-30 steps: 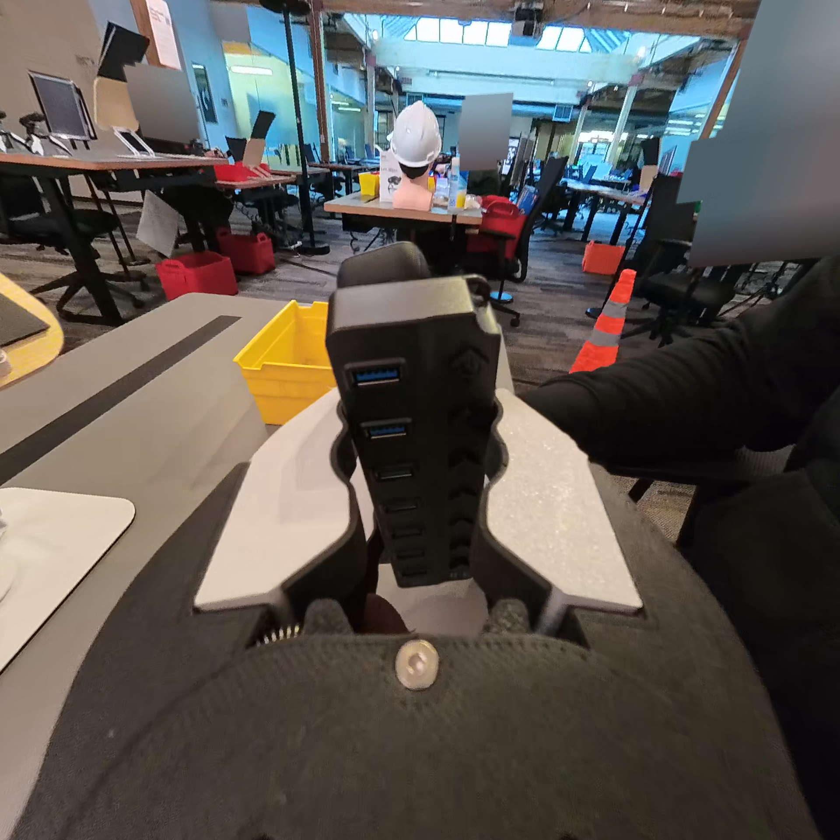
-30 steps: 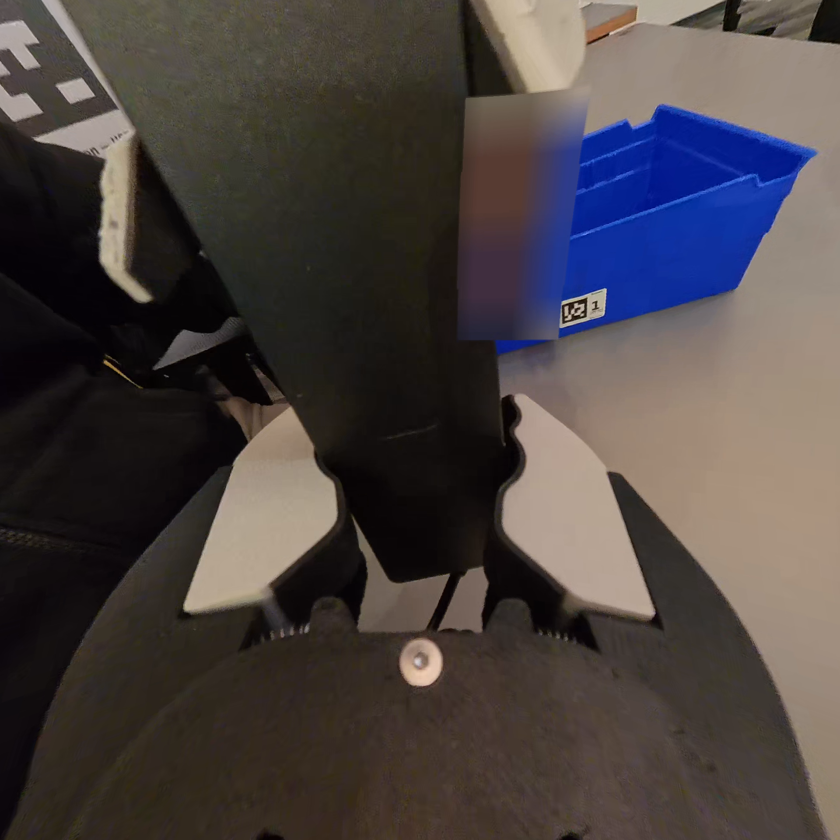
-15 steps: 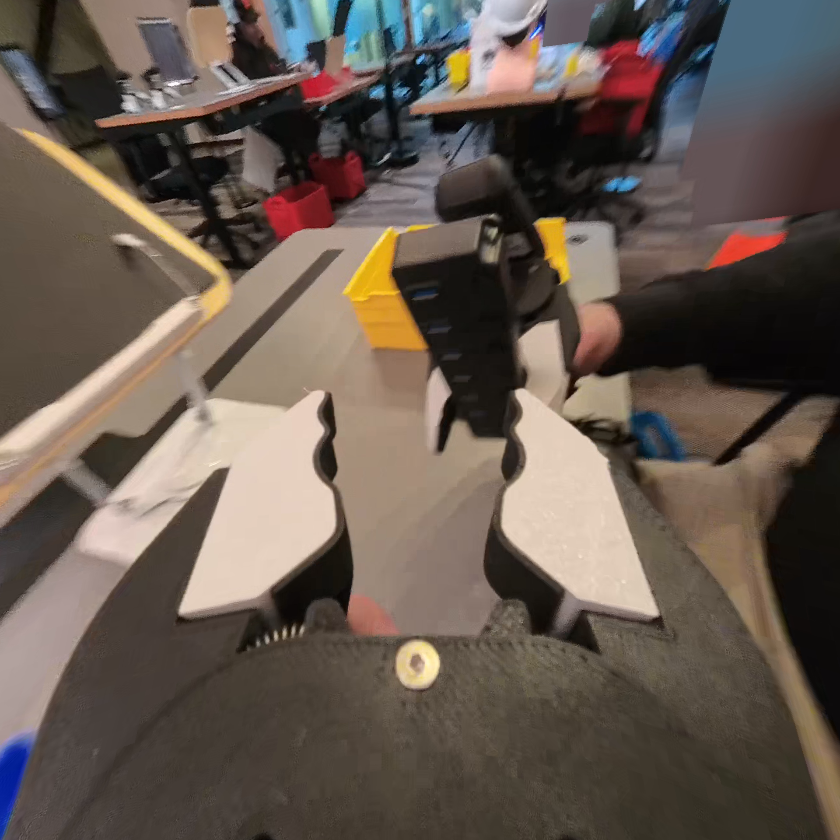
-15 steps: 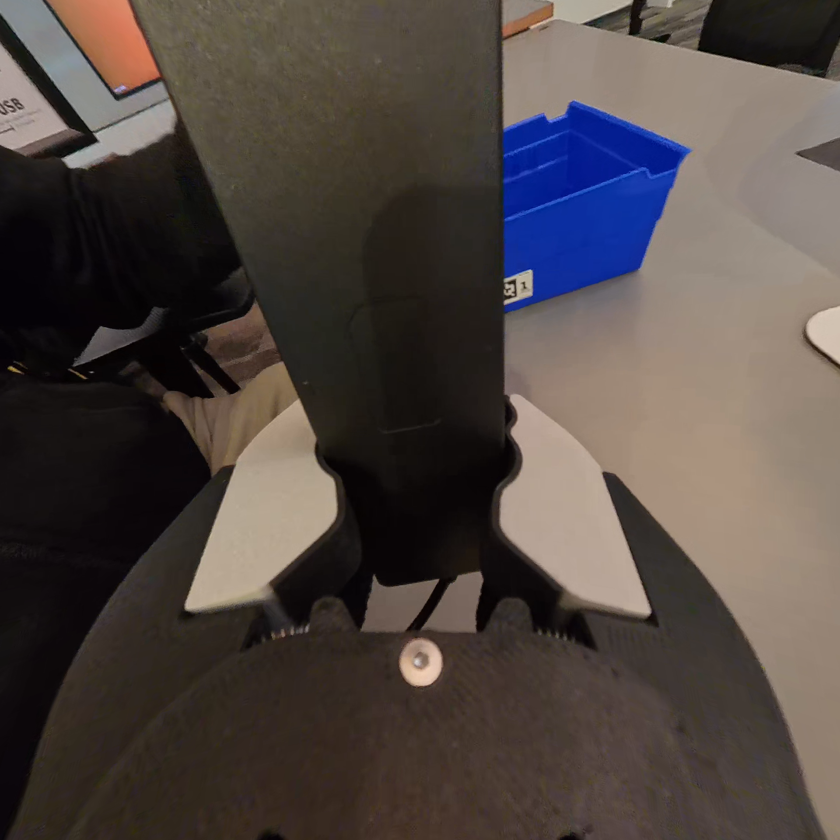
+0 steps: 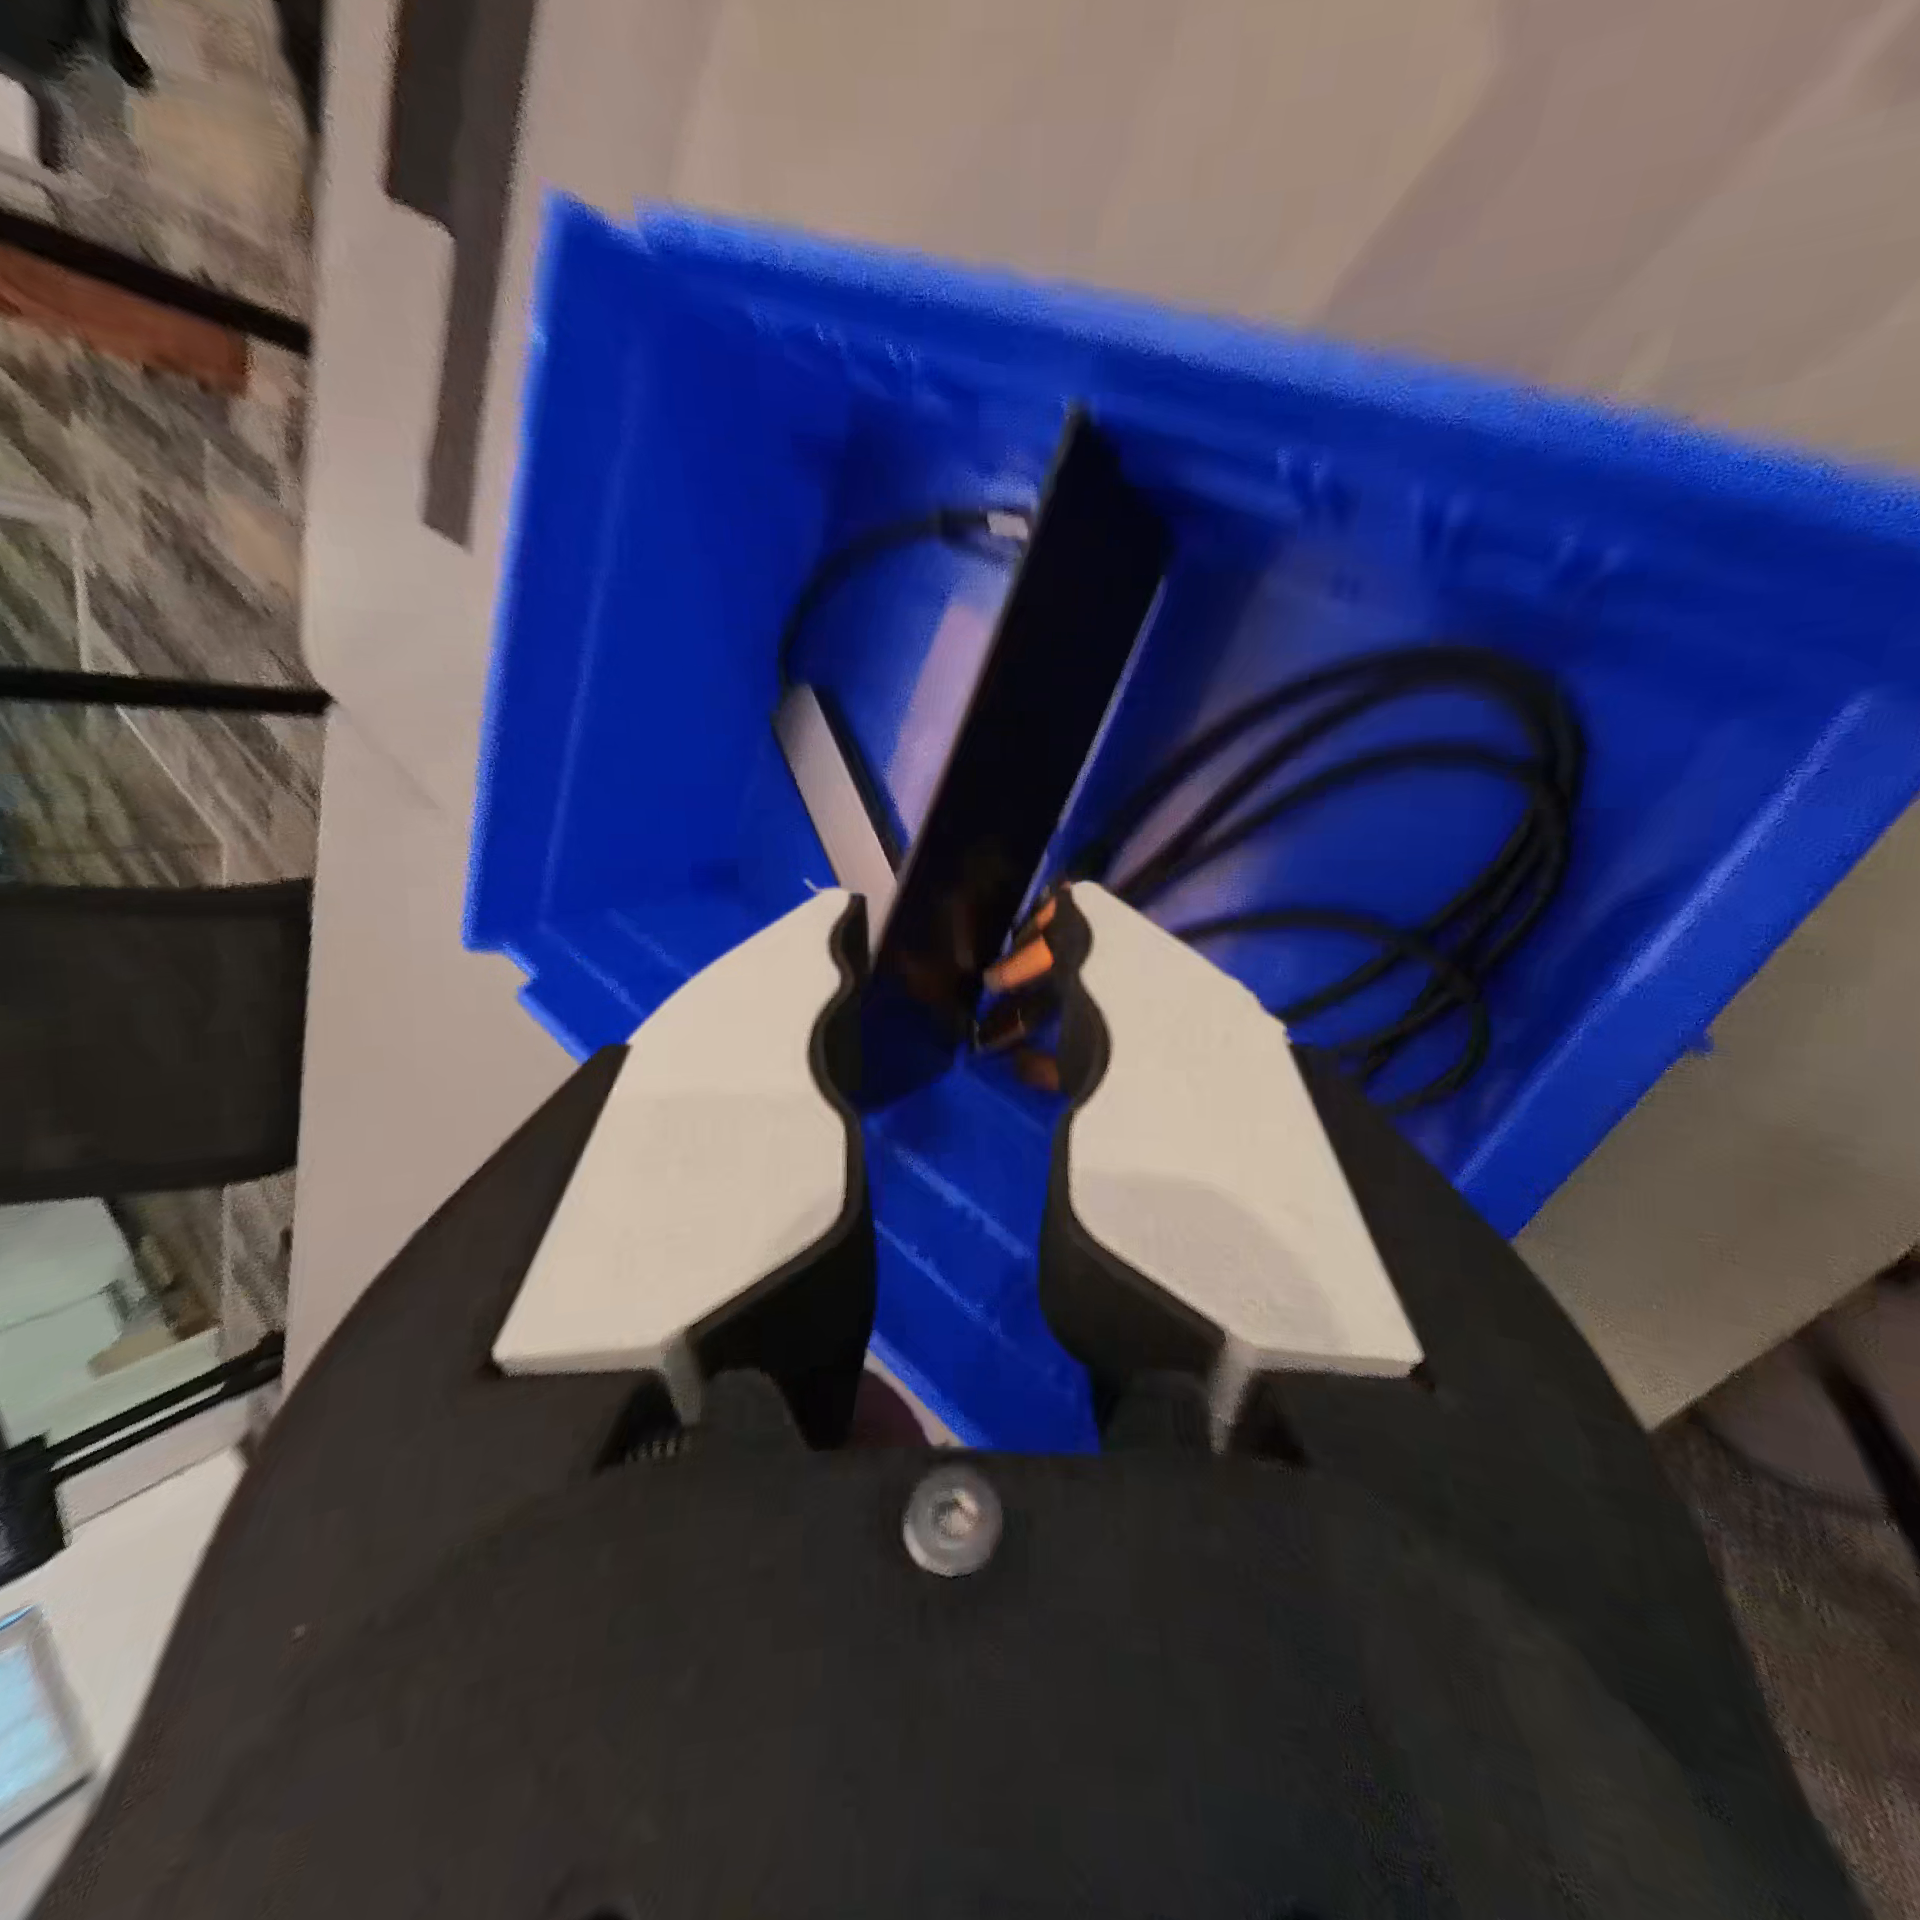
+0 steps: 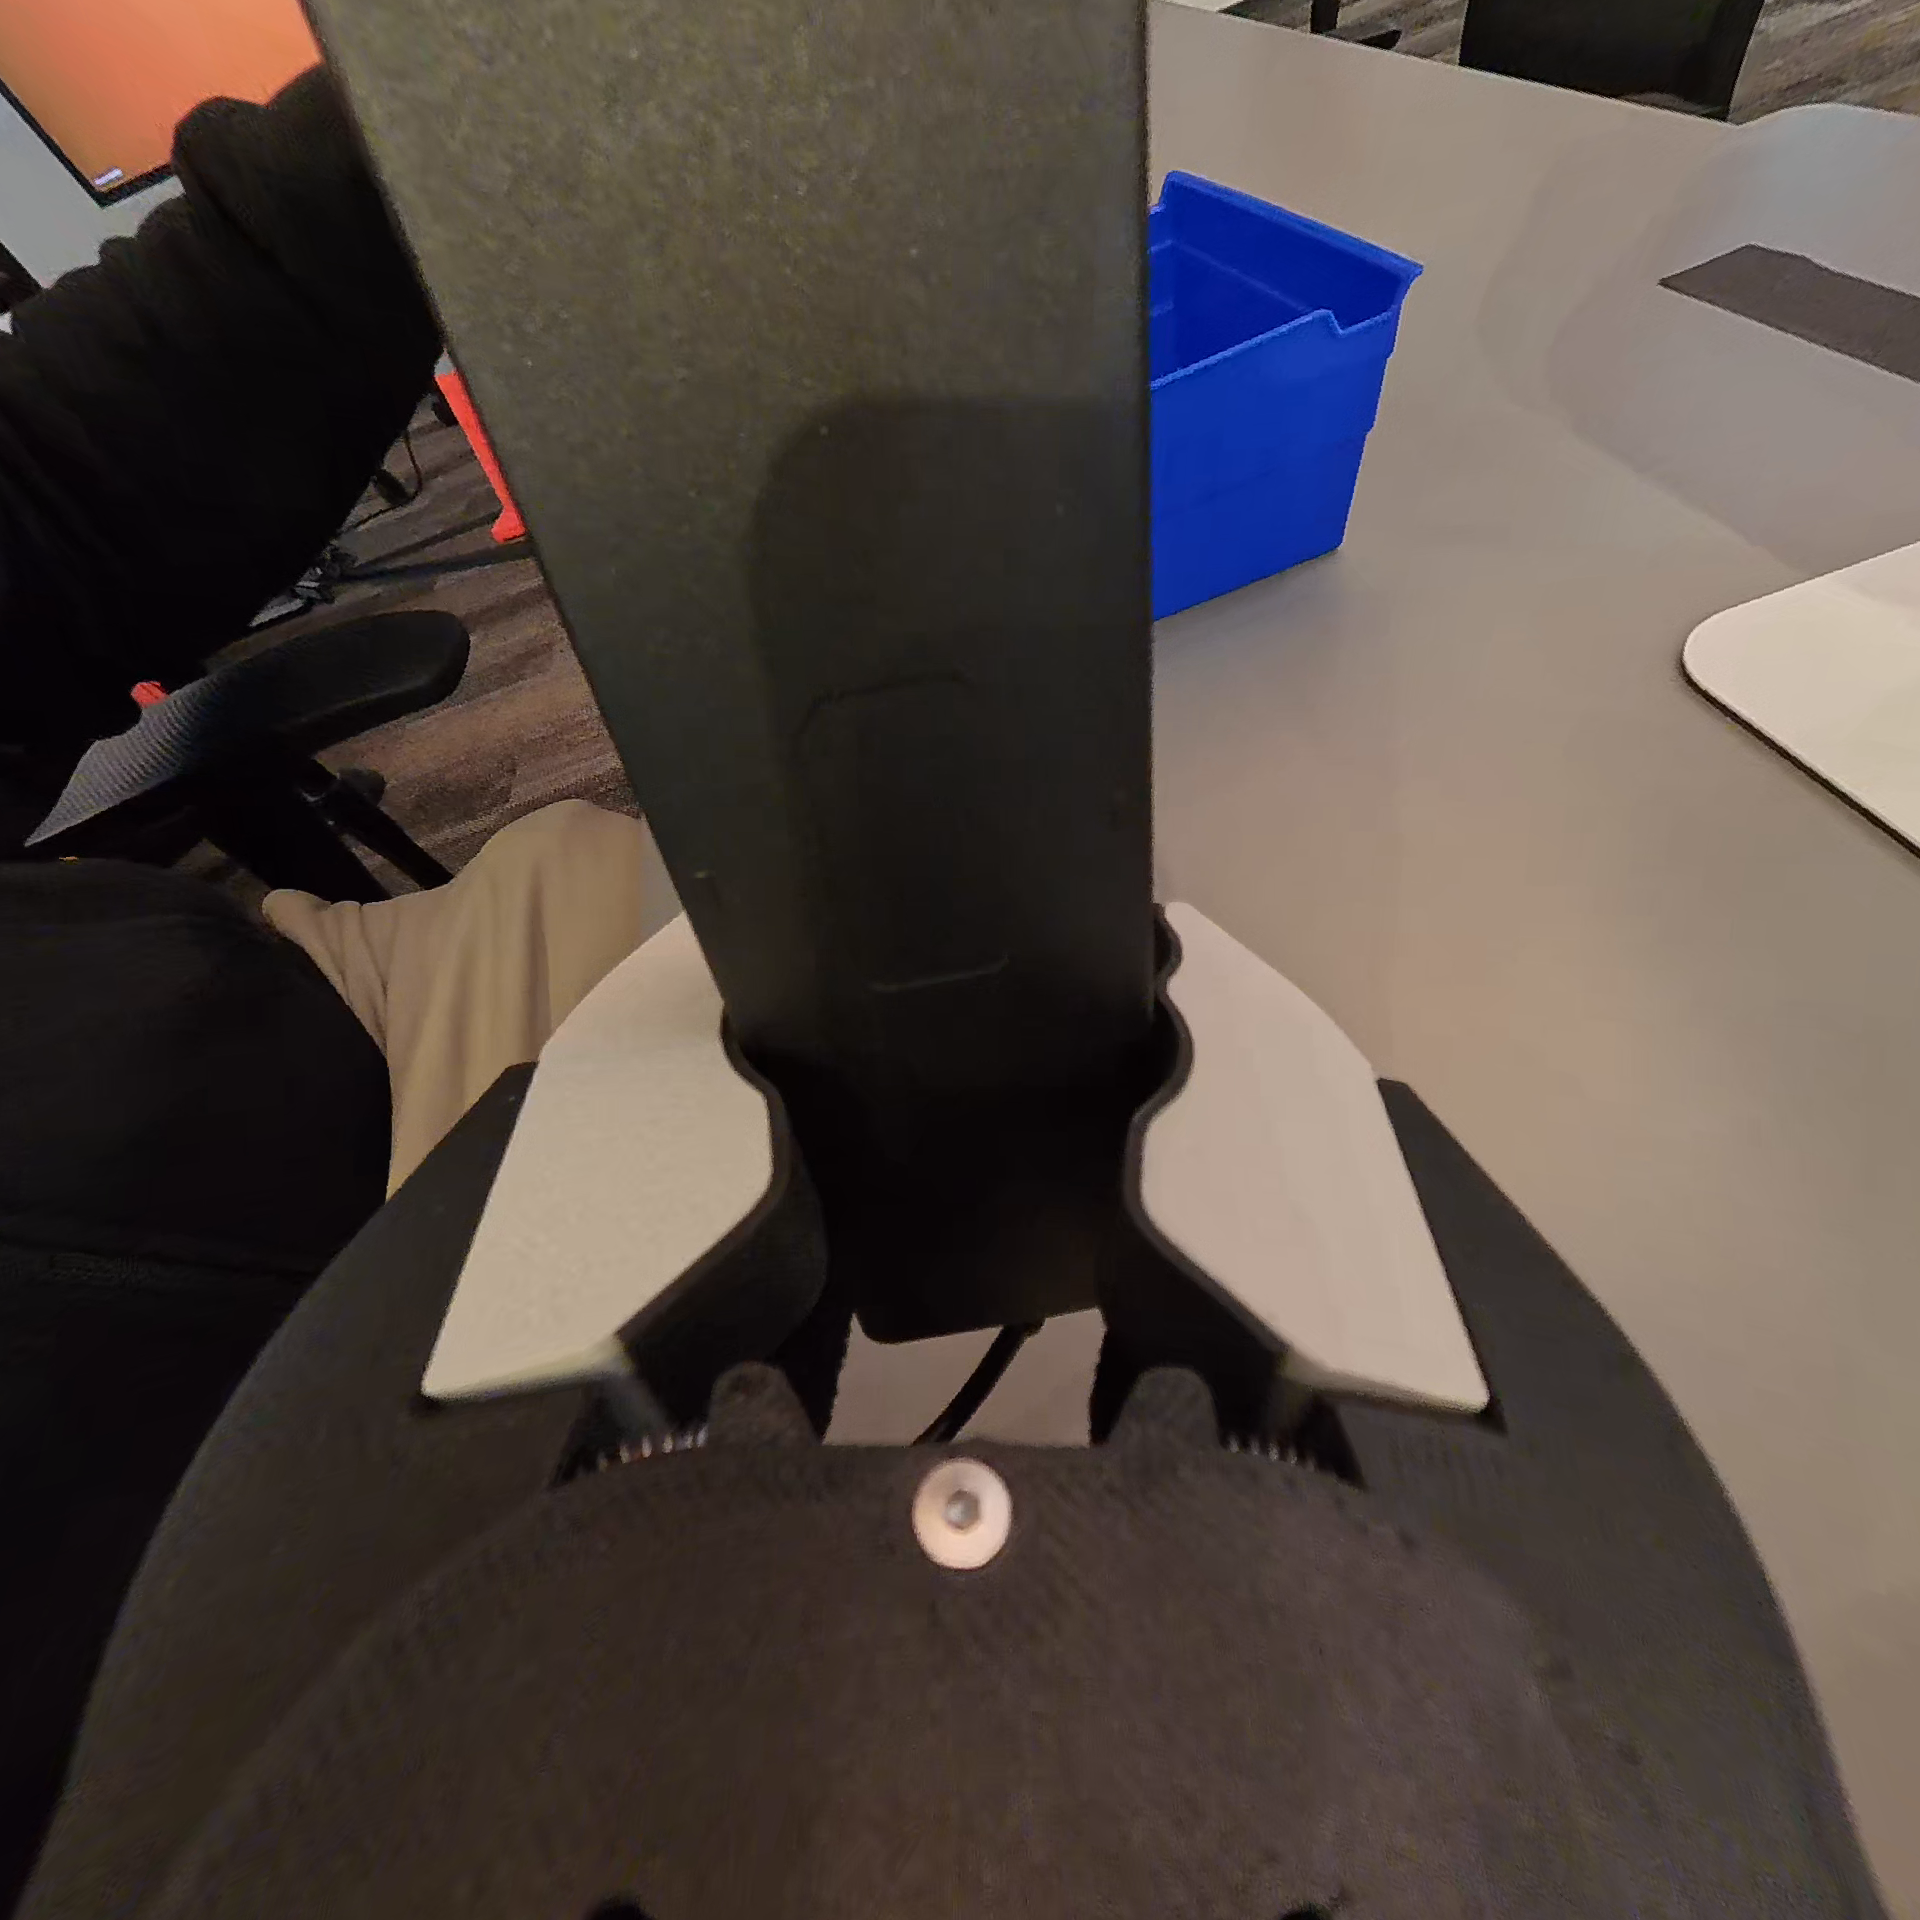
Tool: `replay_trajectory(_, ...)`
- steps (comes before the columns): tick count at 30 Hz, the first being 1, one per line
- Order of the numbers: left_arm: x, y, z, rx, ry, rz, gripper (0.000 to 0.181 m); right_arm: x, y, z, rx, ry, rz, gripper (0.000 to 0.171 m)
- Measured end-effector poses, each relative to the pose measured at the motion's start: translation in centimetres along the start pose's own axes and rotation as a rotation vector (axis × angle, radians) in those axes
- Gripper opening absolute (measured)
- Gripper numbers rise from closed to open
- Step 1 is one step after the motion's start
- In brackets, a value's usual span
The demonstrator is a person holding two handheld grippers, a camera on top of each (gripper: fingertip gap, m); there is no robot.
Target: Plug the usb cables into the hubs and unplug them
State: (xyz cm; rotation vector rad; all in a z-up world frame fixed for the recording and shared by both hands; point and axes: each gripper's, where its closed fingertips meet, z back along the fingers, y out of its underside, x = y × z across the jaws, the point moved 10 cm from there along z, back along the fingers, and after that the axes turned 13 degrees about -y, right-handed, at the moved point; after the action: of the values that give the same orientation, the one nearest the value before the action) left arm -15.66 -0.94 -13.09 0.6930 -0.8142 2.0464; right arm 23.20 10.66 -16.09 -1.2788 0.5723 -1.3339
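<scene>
In the right wrist view my right gripper [image 6: 930, 920] is shut on the lower end of a black USB hub [image 6: 790, 416]. It holds the hub upright above the grey table [image 6: 1507, 1039], with the hub's cable hanging below. In the left wrist view my left gripper [image 5: 961, 904] points down into the blue bin [image 5: 582, 623]. Its jaws are partly apart around the near end of a second black hub [image 5: 1039, 675], which leans on a silver hub [image 5: 831, 769]. Coiled black cables [image 5: 1455, 831] and orange-tipped plugs [image 5: 1023, 971] lie beside it. This view is blurred.
The blue bin [image 6: 1268, 416] stands on the table beyond the held hub. A white mat [image 6: 1818, 707] lies at the right edge. A person's black sleeve [image 6: 208, 364], tan trousers [image 6: 468, 987] and a chair are on the left, off the table edge. The left gripper's tips are roughly 30 cm from the right gripper's.
My left gripper let go of the hub, which stayed in the right gripper, then swung down over the blue bin with its jaws narrower. The right gripper turned a little, still holding the hub.
</scene>
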Motion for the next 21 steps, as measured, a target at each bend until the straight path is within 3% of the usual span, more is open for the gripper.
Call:
replay_trajectory(6, -3.1, 2.8, -3.3, 0.216, 0.069, -0.173, 0.030, 0.0, 0.1, -0.1, 0.009, 0.003, 0.001, 0.067)
replay_trajectory(13, -4.5, 4.2, -7.2, 0.372, 0.022, -0.324, 0.029, -0.1, 0.2, 0.1, 0.005, 0.012, 0.000, 0.067)
replay_trajectory(17, -5.3, 4.5, -8.7, 0.446, 0.023, -0.423, 0.009, -0.2, 0.2, 0.2, 0.001, 0.015, 0.001, 0.067)
replay_trajectory(21, -5.7, 4.5, -9.1, 0.432, -0.060, -0.492, 0.006, -0.3, 0.3, 0.4, 0.000, 0.019, 0.001, 0.067)
